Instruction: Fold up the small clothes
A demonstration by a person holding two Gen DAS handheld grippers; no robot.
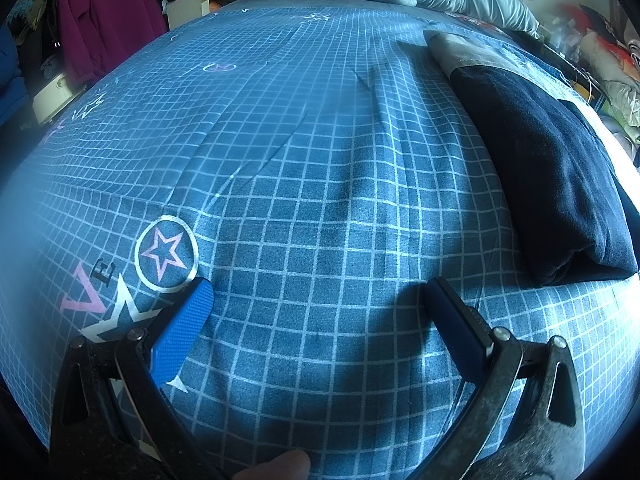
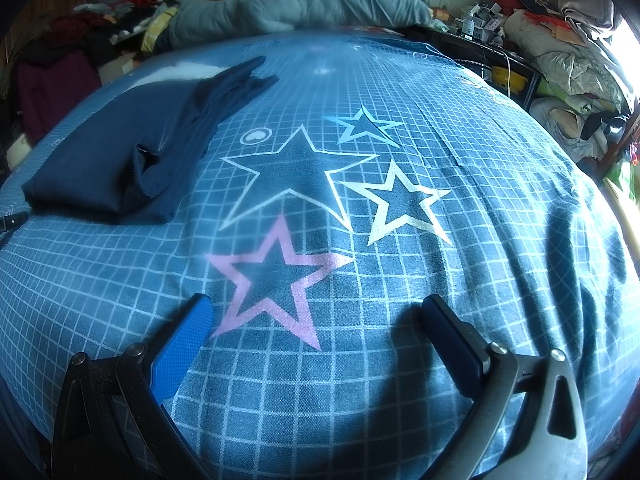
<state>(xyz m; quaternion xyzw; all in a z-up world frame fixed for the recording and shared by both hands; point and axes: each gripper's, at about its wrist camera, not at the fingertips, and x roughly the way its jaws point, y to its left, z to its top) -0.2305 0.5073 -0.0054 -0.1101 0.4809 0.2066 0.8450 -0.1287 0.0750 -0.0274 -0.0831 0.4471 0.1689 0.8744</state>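
You have one folded navy garment on the bed, and it is the only piece of clothing lying on the blue grid-patterned sheet. Take that garment as your landmark. In the left wrist view it lies to the right of and beyond your left gripper, folded into a long block with its nearest fold edge just past the right jaw; a grey band shows at its far end. In the right wrist view the same garment sits to the left of and beyond your right gripper, with a narrow crumpled end pointing toward the head of the bed.

Both grippers stand with jaws spread wide, and nothing is between them. Each has two fingers, one showing a blue textured pad on the left side of its view. Neither gripper touches the garment; both hover over bare sheet on the near side of it.

On the sheet to the right of the garment, the right wrist view shows four large printed stars: one white-outlined, one cream, one pink, one light blue. To the garment's left in the left wrist view is one circled pink star.

Beyond the garment, one grey duvet is bunched at the head of the bed.
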